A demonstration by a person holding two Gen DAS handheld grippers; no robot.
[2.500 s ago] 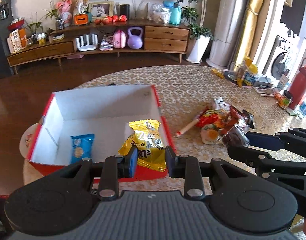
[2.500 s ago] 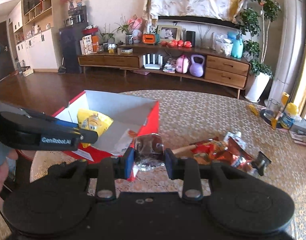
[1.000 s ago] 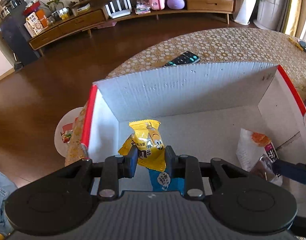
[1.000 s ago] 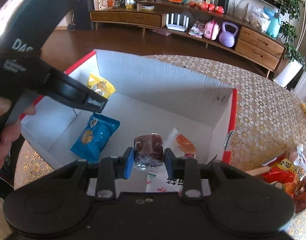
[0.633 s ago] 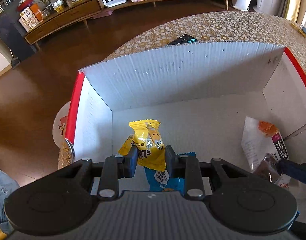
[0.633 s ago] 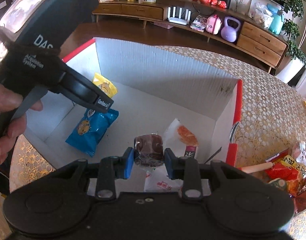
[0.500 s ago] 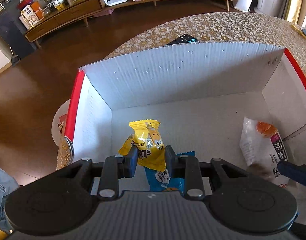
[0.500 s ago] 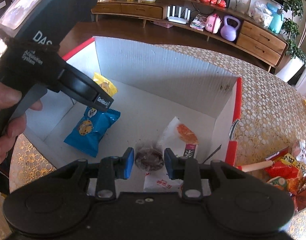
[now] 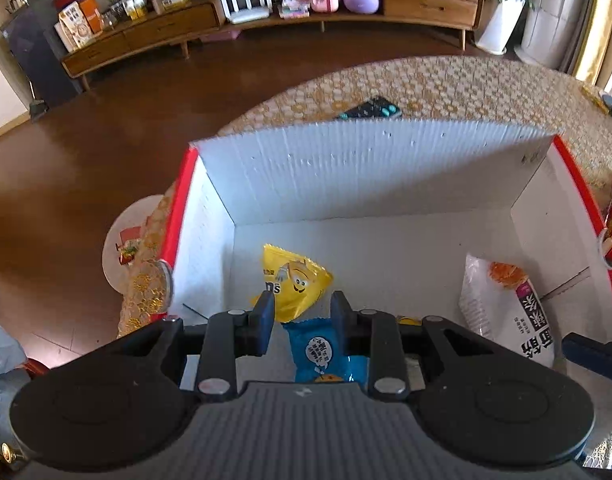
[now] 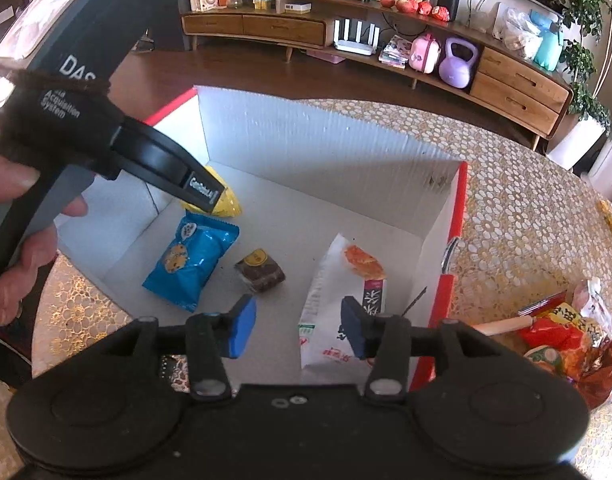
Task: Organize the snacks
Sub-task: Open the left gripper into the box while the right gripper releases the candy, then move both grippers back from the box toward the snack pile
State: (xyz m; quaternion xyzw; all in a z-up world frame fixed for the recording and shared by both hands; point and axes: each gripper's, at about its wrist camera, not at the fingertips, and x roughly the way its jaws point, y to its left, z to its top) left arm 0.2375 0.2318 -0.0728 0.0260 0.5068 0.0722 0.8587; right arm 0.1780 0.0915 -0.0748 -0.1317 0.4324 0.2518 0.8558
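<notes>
A white box with red rims (image 9: 386, 176) (image 10: 330, 148) stands on the table. On its floor lie a yellow candy packet (image 9: 293, 282) (image 10: 227, 204), a blue cookie packet (image 9: 322, 354) (image 10: 191, 258), a small dark brown snack (image 10: 259, 272) and a white packet (image 9: 506, 312) (image 10: 342, 304). My left gripper (image 9: 298, 320) is open above the yellow packet, which lies free. My right gripper (image 10: 297, 326) is open and empty above the box, just behind the brown snack.
A pile of red and orange snack packets (image 10: 566, 340) lies on the gold patterned tablecloth (image 10: 526, 208) right of the box. A remote control (image 9: 370, 108) lies behind the box. A round white stool (image 9: 125, 240) stands on the floor to the left.
Both grippers opened. The yellow packet dropped from the left gripper onto the box floor. The brown snack dropped from the right gripper and lies beside the blue packet.
</notes>
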